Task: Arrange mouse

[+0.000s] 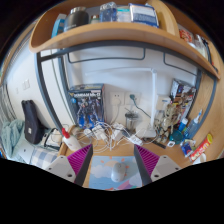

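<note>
Fingers (117, 160) are spread wide, magenta pads (80, 158) facing each other across a big gap, pinching nothing. Right between them, sitting low on the tabletop (100, 178), there's a pale rounded lump that I'm pretty sure is the mouse (119, 174); it rests on its own with room on both sides.

So my read: this is the approach step, grab not yet made. Next move would be lining the pads up with the mouse's sides, coming down a bit, then closing on it.

Just beyond the fingers is a tangle of white cables (112, 134) and small clutter. Further back, a boxed robot model kit (87, 104) leans against the wall; its lettering is too small to read. Above it all runs a wooden shelf (100, 37) with boxes on it, labels not legible either.
</note>
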The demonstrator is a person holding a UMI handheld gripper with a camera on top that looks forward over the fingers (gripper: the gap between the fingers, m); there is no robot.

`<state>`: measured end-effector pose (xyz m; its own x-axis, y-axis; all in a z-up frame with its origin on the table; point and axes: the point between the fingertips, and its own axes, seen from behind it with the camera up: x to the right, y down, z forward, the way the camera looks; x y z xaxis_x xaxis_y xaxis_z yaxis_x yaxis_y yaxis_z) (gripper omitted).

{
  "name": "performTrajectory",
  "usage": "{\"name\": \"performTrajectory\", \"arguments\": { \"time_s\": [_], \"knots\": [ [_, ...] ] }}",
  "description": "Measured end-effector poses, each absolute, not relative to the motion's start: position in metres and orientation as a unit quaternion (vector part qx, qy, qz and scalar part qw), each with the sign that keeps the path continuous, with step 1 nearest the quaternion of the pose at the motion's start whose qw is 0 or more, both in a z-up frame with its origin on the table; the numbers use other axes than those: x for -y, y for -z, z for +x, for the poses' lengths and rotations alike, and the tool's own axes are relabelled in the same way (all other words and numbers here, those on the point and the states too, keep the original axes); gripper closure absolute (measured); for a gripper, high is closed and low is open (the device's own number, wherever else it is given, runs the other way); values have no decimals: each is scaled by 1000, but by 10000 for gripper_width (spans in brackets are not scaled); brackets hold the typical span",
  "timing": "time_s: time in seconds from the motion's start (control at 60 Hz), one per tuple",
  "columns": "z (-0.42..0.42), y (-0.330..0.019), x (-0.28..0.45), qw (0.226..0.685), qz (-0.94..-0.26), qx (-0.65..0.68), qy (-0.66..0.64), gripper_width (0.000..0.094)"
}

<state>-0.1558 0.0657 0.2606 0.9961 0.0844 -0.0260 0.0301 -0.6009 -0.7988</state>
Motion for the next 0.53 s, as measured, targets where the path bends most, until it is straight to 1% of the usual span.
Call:
{"name": "performTrajectory", "arguments": {
  "time_s": [0.1,0.217,0.35,0.533],
  "knots": [
    [-157,-289,-53,459,-888,31,-32,117],
    [-154,-311,-43,474,-879,39,-23,122],
    [-149,-322,-34,480,-876,33,-24,124],
    [-143,-324,-26,483,-875,23,-29,123]
  ]
}}
